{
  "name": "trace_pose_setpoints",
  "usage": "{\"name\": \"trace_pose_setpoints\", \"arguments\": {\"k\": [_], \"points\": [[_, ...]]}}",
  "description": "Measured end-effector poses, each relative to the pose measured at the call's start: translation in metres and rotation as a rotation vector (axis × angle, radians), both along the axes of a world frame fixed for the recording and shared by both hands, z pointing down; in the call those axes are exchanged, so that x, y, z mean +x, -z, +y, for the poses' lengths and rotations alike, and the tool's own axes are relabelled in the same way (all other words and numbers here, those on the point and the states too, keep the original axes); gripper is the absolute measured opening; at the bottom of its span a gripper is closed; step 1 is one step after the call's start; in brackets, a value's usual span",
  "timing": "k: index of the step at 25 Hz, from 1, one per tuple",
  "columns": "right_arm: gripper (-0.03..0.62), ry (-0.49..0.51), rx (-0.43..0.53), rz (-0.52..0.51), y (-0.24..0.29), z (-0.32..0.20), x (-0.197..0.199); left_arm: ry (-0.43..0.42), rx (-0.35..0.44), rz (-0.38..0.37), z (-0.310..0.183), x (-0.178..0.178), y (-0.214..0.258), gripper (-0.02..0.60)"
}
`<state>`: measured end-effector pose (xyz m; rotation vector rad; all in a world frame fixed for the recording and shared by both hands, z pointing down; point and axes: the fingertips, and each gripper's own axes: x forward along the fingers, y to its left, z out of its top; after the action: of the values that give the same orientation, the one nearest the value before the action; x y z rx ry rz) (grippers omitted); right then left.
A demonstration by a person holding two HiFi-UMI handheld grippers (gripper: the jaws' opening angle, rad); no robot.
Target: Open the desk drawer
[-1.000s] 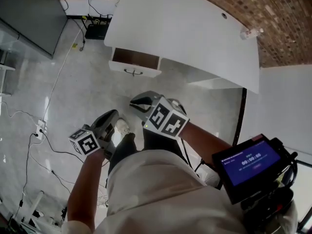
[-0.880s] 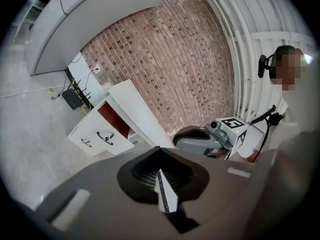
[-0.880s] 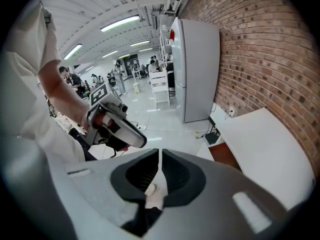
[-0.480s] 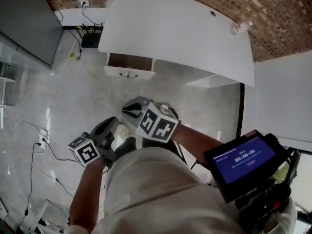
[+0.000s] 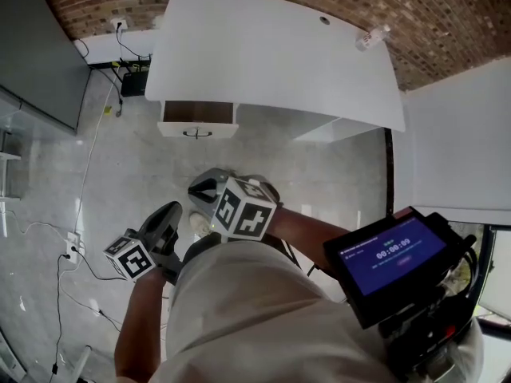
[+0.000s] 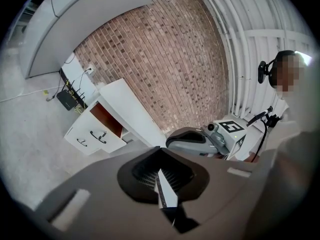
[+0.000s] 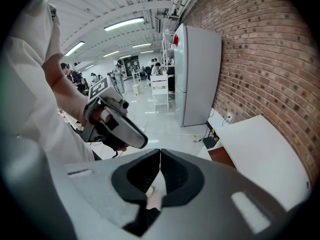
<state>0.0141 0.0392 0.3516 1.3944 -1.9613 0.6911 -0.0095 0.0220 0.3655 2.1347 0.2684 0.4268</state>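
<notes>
Head view: the white desk (image 5: 271, 54) stands at the far side, and its drawer (image 5: 198, 122) at the left end is pulled out with its brown inside showing; what lies in it cannot be told. Both grippers hang near the person, well apart from the drawer. The left gripper (image 5: 170, 211) has its jaws pressed together on nothing, and so does the right gripper (image 5: 204, 188).

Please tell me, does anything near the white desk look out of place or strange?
Only the drawer of the white desk: it stands pulled out, its brown inside showing, with nobody at it. The left claw and the right claw are both shut, empty, away from its handle.
</notes>
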Motion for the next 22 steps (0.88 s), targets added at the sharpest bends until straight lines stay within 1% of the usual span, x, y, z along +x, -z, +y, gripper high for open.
{"name": "trace_pose_setpoints", "arguments": {"k": [2,6,9,10,12,16,20,22], "points": [[0.005,-0.006,0.005,0.002,-0.001,-0.001,0.0,-0.004,0.01,-0.012,-0.002,0.001,-0.001,0.005],[0.005,-0.008,0.015,0.006,0.0,0.003,0.002,-0.004,0.009,-0.007,-0.001,0.003,-0.007,0.005],[0.005,-0.013,0.018,0.009,0.001,-0.001,0.003,-0.025,0.039,-0.043,-0.006,0.003,-0.007,0.005],[0.005,-0.016,0.018,0.011,0.001,-0.001,0.004,-0.031,0.042,-0.042,-0.006,0.004,-0.008,0.005],[0.005,-0.022,0.02,0.015,0.001,0.002,0.006,-0.034,0.028,-0.02,-0.001,0.007,-0.009,0.005],[0.004,-0.033,0.024,0.018,0.0,0.005,0.01,-0.05,0.031,-0.026,0.004,0.01,-0.013,0.005],[0.003,-0.039,0.026,0.022,-0.001,0.004,0.011,-0.056,-0.02,-0.013,0.009,0.011,-0.018,0.005],[0.003,-0.04,0.027,0.025,-0.001,0.004,0.011,-0.06,-0.014,-0.009,0.009,0.012,-0.021,0.005]]}}
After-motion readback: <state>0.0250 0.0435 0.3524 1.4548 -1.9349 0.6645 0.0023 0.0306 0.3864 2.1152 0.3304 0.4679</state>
